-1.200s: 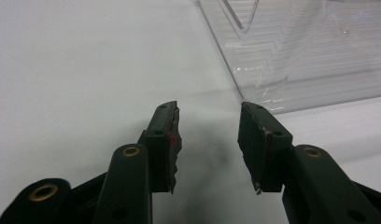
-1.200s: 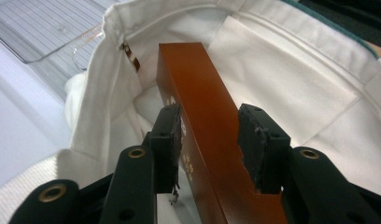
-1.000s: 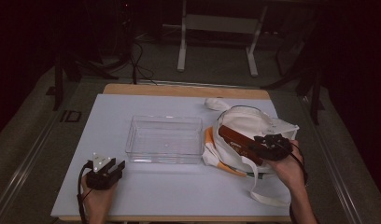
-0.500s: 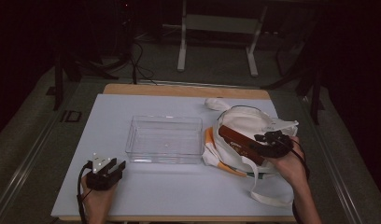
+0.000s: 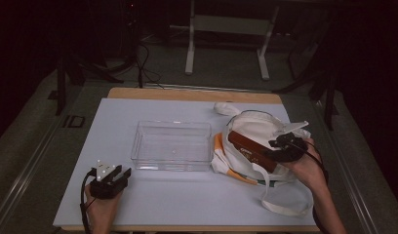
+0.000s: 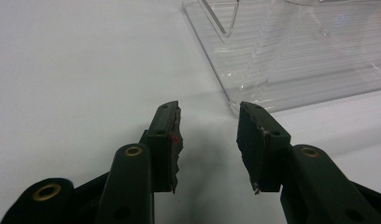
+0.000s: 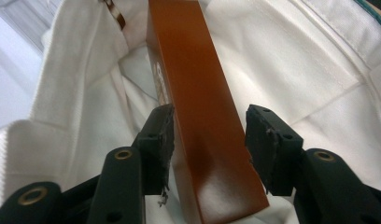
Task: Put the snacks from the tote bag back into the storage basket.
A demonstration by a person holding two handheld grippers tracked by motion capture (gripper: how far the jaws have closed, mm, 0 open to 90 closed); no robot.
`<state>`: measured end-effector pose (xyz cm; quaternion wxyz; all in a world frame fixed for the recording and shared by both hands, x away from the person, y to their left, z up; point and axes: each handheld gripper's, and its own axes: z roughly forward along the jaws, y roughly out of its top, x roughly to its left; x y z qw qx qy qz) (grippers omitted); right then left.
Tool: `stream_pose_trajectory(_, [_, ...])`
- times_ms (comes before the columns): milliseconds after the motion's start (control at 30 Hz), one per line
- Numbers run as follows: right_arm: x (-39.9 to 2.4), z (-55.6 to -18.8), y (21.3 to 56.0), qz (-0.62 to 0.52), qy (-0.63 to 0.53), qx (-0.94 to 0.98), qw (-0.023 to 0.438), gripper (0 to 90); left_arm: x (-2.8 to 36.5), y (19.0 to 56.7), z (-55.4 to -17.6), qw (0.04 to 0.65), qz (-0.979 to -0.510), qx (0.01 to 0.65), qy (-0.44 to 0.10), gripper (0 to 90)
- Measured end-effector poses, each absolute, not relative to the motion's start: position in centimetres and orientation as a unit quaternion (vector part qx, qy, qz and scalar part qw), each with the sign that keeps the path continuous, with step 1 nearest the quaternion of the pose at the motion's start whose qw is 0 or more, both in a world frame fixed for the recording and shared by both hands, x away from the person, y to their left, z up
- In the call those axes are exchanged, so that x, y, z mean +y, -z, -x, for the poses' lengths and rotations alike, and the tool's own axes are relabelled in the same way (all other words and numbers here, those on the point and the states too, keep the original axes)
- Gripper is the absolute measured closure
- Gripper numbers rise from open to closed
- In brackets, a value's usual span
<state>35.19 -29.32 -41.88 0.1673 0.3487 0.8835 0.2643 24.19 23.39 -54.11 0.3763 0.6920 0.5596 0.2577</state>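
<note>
A long brown box point(image 7: 193, 70) lies in the mouth of a white cloth bag point(image 7: 296, 60) at the table's right point(image 5: 255, 124). My right gripper point(image 7: 209, 144) straddles the near end of the brown box point(image 5: 248, 150). Its jaws have just been opening, and a thin gap shows at the right pad, so they stand open around the box. In the high view the right gripper point(image 5: 281, 146) sits over the bag. My left gripper point(image 6: 208, 140) rests open on the white table top with nothing between its fingers, just short of a corner of the clear plastic container point(image 6: 291, 70).
The clear container point(image 5: 171, 141) stands in the middle of the white table top point(image 5: 138, 204), left of the bag. The bag's straps point(image 5: 285, 207) trail toward the front right edge. The left gripper point(image 5: 120, 174) is near the front left. A small white object point(image 5: 225, 107) lies behind the bag.
The right hand has shifted slightly over the bag, and the box still lies in the bag's mouth. The left gripper has stayed in place.
</note>
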Motion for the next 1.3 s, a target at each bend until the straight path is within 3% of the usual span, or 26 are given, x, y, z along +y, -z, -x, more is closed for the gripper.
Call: stream_pose_trajectory(1300, [-30.2,-37.9,42.8,-0.327,-0.142,0.931,0.082,41.9,23.5,54.1,-24.3,0.374,-0.692,0.563,-0.254,59.6])
